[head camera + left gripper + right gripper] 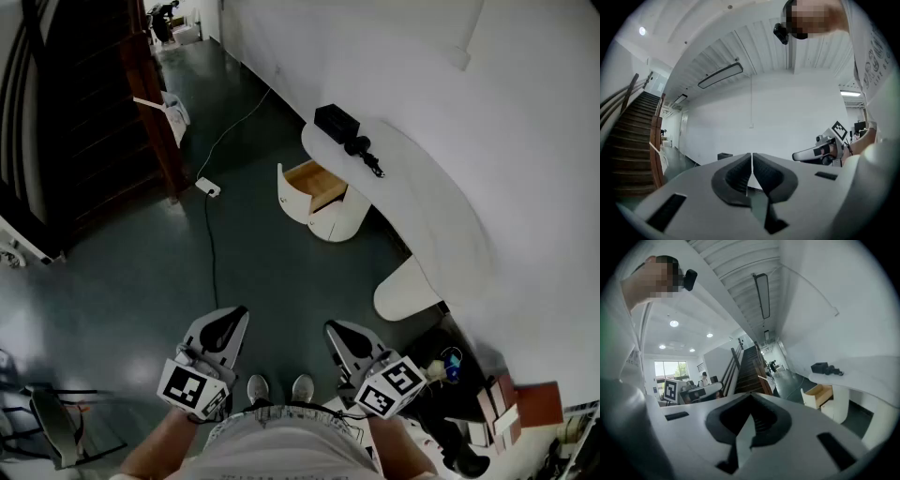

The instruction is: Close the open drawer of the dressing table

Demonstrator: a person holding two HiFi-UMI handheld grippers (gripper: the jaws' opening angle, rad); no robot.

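Note:
The white dressing table [441, 202] curves along the wall at the right. Its wooden drawer [317, 182] stands pulled out toward the floor, and the right gripper view shows the drawer [819, 393] open at the right. Both grippers are held low near the person's body, far short of the drawer. My left gripper [234, 317] is shut with nothing between its jaws, which meet along a thin seam in the left gripper view [751, 160]. My right gripper [335, 330] is also shut and empty, with the tips together [751, 398].
A black device [337, 123] lies on the tabletop. Under the table's near end stands a white rounded stool [406, 291]. A dark wooden staircase [89, 112] rises at the left, with a cable and socket [208, 187] on the floor beside it. Clutter fills the bottom right corner.

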